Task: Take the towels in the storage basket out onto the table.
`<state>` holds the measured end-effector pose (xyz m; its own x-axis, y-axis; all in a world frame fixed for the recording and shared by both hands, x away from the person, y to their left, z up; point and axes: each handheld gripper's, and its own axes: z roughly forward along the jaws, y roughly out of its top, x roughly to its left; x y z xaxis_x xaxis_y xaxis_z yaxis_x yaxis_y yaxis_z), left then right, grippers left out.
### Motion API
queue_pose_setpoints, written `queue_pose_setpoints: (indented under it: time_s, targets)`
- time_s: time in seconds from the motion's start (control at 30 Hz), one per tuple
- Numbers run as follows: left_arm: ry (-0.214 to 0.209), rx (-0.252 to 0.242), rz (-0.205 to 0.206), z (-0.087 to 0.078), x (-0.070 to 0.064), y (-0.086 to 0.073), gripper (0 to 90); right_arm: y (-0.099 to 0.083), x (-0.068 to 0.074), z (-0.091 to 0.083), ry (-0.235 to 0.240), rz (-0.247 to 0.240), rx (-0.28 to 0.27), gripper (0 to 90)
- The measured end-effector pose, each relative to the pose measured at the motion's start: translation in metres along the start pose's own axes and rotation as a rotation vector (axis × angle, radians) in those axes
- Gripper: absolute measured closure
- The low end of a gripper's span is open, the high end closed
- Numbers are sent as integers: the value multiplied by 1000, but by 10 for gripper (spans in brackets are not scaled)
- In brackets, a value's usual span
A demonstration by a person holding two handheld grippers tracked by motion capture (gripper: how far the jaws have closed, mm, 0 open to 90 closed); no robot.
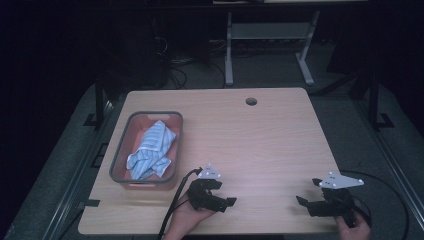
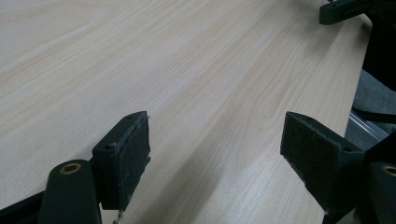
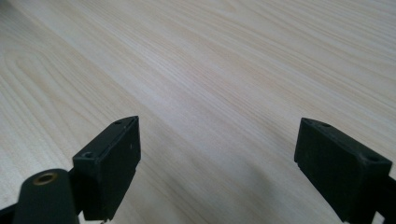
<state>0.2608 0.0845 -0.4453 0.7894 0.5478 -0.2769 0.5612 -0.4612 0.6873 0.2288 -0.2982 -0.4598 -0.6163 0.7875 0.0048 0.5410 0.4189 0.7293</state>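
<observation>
1. Cloth (image 1: 151, 149) lies crumpled in bin (image 1: 118, 150) by the desk's (image 1: 260, 145) left edge.
2. Left gripper (image 1: 223, 199) and right gripper (image 1: 306, 203) are held released, empty, at the near edge.
3. Cloth is best reached from above with the left gripper and pinched at a top fold, bin walls avoided.

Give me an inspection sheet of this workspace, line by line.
Surface: light wooden table, round hole near far edge.
Job's things: striped cloth crumpled inside the grey-rimmed bin, at the table's left.
Clutter: nothing seen.
Grippers: left gripper and right gripper near the front edge, jaws open, empty.
Cables: black cable trails from the left gripper.
Surroundings: dark room, pale desk frame behind.
</observation>
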Motion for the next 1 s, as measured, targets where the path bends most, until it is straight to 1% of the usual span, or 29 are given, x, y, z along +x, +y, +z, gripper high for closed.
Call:
queue_pose_setpoints:
  time_s: [0.07, 0.13, 0.27, 0.3, 0.33, 0.37, 0.4, 0.47, 0.6, 0.8, 0.9, 1.0]
  targets:
    - [-3, -5, 1, 0, 1, 2, 236, 0, 1, 1, 9, -8, 3, 139]
    - [-2, -2, 2, 0, 1, 2, 236, 1, 2, 2, 8, -11, 6, 139]
    - [-4, -1, 0, -1, 2, 3, 235, 1, 2, 1, 9, -8, 3, 139]
    - [-4, -3, 5, -1, 2, 4, 230, 1, 3, 1, 9, -7, 4, 139]
    - [-6, -7, -6, -1, 2, 4, 225, 1, 3, 2, 11, -6, 3, 139]
    - [-6, -10, -1, -2, 2, 5, 224, 1, 3, 2, 11, -7, 2, 139]
    - [-5, -14, -8, -2, 2, 6, 221, 1, 3, 2, 11, -8, 1, 139]
    - [-8, -12, -9, -2, 2, 7, 218, 2, 3, 2, 13, -9, 3, 139]
    - [0, -16, -1, -3, 3, 9, 213, 2, 4, 3, 14, -12, 5, 139]
    - [10, -7, 4, -4, 5, 14, 206, 3, 5, 3, 12, -16, 2, 139]
    - [22, 6, 4, -4, 4, 17, 202, 4, 6, 3, 12, -20, 4, 139]
    - [25, 6, 15, -5, 3, 20, 200, 4, 8, 3, 11, -27, 4, 139]
